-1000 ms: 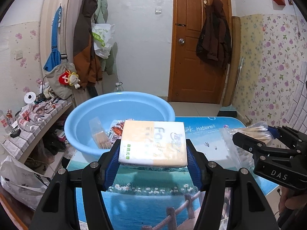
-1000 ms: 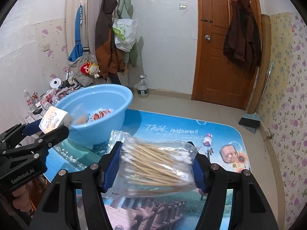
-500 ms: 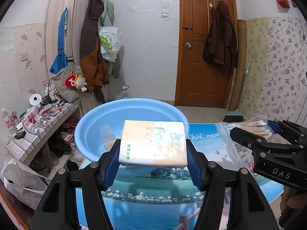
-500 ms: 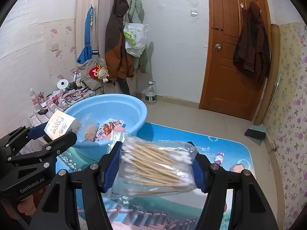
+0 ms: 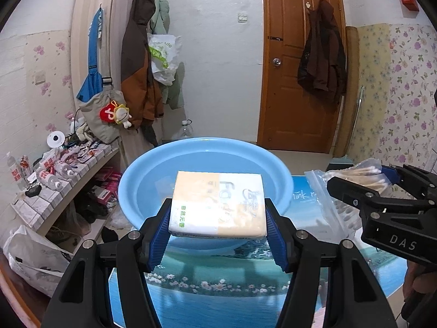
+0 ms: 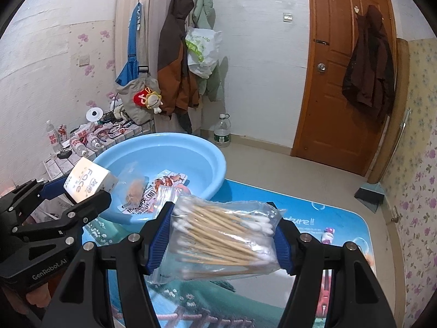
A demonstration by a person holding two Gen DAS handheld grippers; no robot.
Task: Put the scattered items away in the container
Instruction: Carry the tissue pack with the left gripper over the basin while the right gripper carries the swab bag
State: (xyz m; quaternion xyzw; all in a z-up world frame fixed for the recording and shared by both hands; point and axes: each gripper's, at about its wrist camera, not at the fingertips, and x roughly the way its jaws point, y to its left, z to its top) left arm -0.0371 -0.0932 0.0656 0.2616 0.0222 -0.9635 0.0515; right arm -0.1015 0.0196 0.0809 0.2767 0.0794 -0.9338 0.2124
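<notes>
The left hand-held gripper is closed about half way on a pack of tissues, with its blue pads pressing the two short sides, and it holds the pack in the air at the near rim of the blue basin. The right hand-held gripper is closed in the same way on a clear bag of cotton swabs, which hangs above the printed mat on the bench, just beside the basin but not over it. In the basin lie already two snack packets.

I think both things are on the way to the basin, and the tissue pack is the nearer one. Some risks I see from here:

- The swab bag is soft and slippery. The pads squeeze only the plastic and the loose sticks, so the bag may slide out, or fall on the mat if it is released too early.
- The two grippers are close together, so they may knock each other when both go over the basin.
- The basin stands near the left edge of the bench. A push on its rim could move it toward the edge.
</notes>
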